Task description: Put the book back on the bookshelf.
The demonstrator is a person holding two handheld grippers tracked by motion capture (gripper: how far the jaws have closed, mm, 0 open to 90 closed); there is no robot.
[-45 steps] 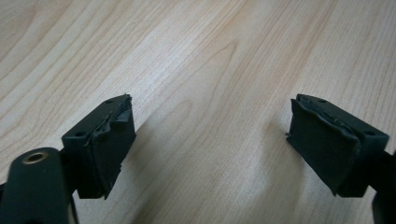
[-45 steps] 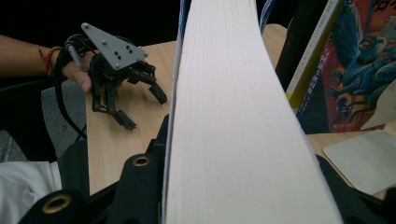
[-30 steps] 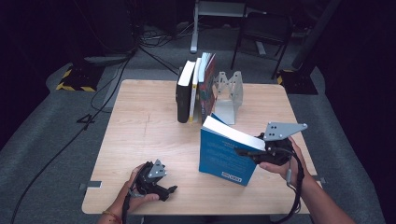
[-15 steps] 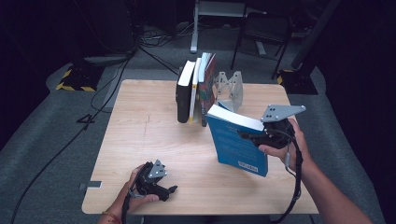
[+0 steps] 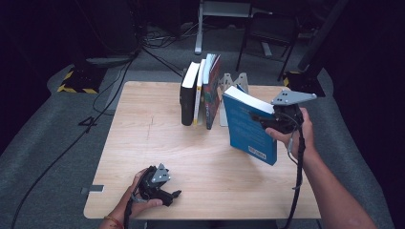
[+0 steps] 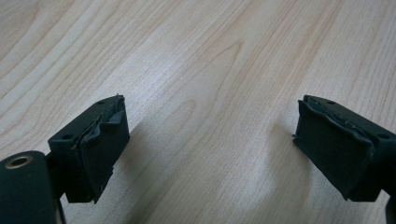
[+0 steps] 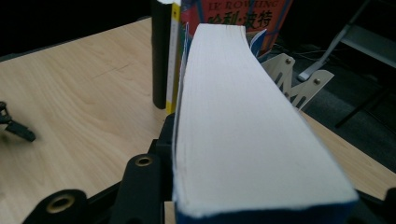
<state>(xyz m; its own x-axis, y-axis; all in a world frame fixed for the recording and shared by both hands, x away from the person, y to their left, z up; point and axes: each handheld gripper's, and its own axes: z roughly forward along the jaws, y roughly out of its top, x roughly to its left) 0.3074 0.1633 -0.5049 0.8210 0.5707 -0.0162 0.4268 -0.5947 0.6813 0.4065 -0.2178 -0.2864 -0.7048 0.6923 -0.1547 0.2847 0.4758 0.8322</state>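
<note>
Lifted off the table [image 5: 157, 138], the blue book [image 5: 248, 126] sits clamped in the right gripper [image 5: 267, 121] (left gripper [image 6: 210, 140] gapes empty).

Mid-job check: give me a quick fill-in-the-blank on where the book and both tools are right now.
1. The right tool is clamped on a thick book with a ____ cover.
2. That book hangs tilted, ____ the table, not resting on it.
3. The left tool sits near the table's front edge with its jaws ____ and nothing between them.
4. The row of upright books leans against a metal ____ behind it.

Missing words: blue; above; open; bookend
</note>
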